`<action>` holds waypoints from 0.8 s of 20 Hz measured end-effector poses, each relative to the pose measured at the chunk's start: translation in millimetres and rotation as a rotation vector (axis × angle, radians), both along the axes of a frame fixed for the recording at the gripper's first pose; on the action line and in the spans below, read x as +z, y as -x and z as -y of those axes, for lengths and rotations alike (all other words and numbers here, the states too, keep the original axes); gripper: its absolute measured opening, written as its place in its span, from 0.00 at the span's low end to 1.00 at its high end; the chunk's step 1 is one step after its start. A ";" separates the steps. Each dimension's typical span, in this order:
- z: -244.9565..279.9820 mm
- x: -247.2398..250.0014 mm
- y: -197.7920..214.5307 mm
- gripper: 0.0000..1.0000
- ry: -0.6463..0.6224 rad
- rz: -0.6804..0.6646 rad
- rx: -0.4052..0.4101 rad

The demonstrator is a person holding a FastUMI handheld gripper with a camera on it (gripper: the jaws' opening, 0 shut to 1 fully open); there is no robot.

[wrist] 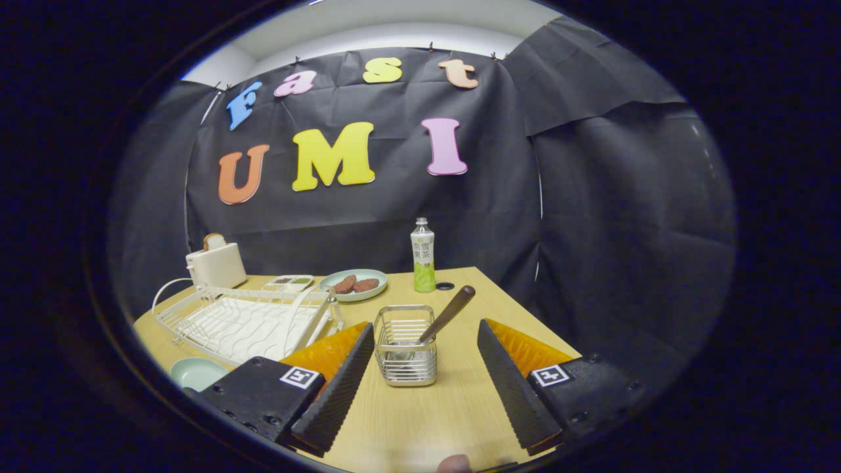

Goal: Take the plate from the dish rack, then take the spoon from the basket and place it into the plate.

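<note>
A: Progress? Where's the plate?

B: A pale green plate (196, 372) lies flat on the desk (460, 401) at lower left of the frame, outside the dish rack (250, 322), partly hidden behind the left finger. Rack looks empty, so I judge step one done.

A: Spoon?

B: Spoon (447, 315) not yet taken. It leans in the wire basket (405, 345), handle sticking up toward the right, bowl end down inside.

A: Jaws?

B: Gripper (420, 387) has its jaws spread wide, holding nothing. Basket sits between the fingertips, slightly ahead.

A: Room to move?

B: Bare desk between the fingers and in front of the basket. Right desk edge runs just beyond the right finger, drop-off there. Rack stands just left of the basket, so the carry toward the plate must pass it. Bottle (422, 256) and a plate of food (355, 284) sit farther back at frame centre, toaster (215, 263) at upper left of the desk, all well apart from the spoon.
</note>
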State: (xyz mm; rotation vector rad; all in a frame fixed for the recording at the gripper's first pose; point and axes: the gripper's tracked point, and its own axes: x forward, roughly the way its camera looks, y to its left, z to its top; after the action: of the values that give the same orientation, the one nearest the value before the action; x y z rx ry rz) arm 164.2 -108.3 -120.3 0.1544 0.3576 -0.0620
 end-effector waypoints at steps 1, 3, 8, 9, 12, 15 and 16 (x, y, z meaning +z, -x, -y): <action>3.2 -5.8 -9.9 0.98 -0.003 -0.007 -0.001; 7.1 -15.7 -28.2 0.92 0.008 -0.021 0.007; -2.2 -28.1 -54.2 0.75 -0.014 -0.055 0.045; -3.8 -30.1 -54.7 0.68 -0.031 -0.062 0.048; -6.4 -30.7 -55.5 0.52 -0.050 -0.062 0.051; -9.8 -27.1 -54.3 0.30 -0.058 -0.066 0.070; -10.5 -26.3 -55.1 0.28 -0.065 -0.071 0.074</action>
State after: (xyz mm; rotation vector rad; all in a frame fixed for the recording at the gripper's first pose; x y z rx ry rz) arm 219.3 -97.8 -146.6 0.2030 0.4357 0.0168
